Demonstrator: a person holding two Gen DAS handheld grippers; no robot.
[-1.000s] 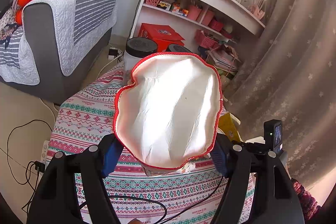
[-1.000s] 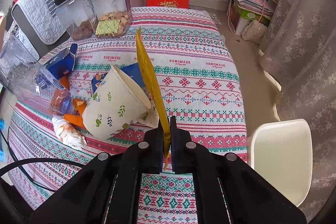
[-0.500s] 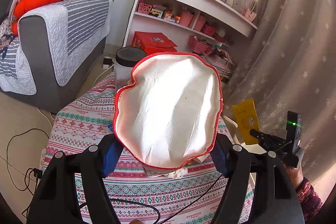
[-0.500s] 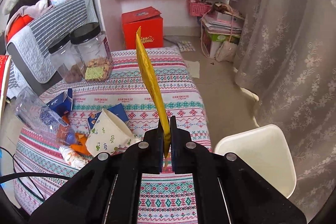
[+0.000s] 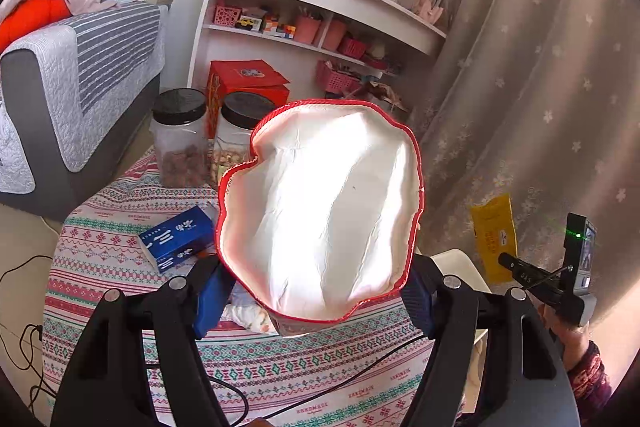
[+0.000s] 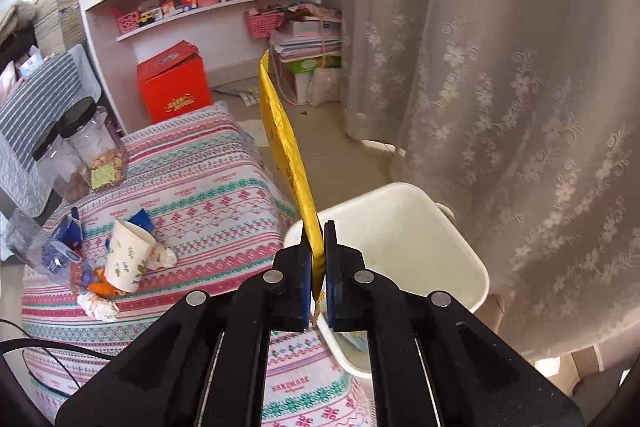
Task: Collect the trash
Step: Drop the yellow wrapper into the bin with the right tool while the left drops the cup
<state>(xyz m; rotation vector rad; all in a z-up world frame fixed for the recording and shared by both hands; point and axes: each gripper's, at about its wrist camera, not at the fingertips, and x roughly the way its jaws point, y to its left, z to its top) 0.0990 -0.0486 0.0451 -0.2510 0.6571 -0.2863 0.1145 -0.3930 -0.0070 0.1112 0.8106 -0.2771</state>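
My right gripper (image 6: 316,239) is shut on a flat yellow wrapper (image 6: 286,147), held edge-on above the near rim of a white bin (image 6: 452,227) beside the table. The wrapper also shows in the left wrist view (image 5: 494,235), right of the bag. My left gripper (image 5: 316,279) holds a red-rimmed bag with a white inside (image 5: 328,203), its mouth wide between the spread fingers, above the table. On the patterned tablecloth (image 6: 224,187) lie a paper cup (image 6: 126,259), a blue box (image 5: 176,239), a clear plastic bottle (image 6: 36,247), crumpled wrappers (image 6: 98,307).
Two black-lidded jars (image 5: 180,135) stand at the table's far edge. A red box (image 6: 174,83) sits on the floor by white shelves (image 5: 320,11). A grey sofa (image 5: 60,75) is at left, a curtain (image 6: 500,67) at right. Black cables (image 5: 24,307) hang off the table.
My right gripper has swung right and up with the yellow wrapper, from over the table to over the white bin. The left gripper with the bag has shifted, baring the jars and blue box.
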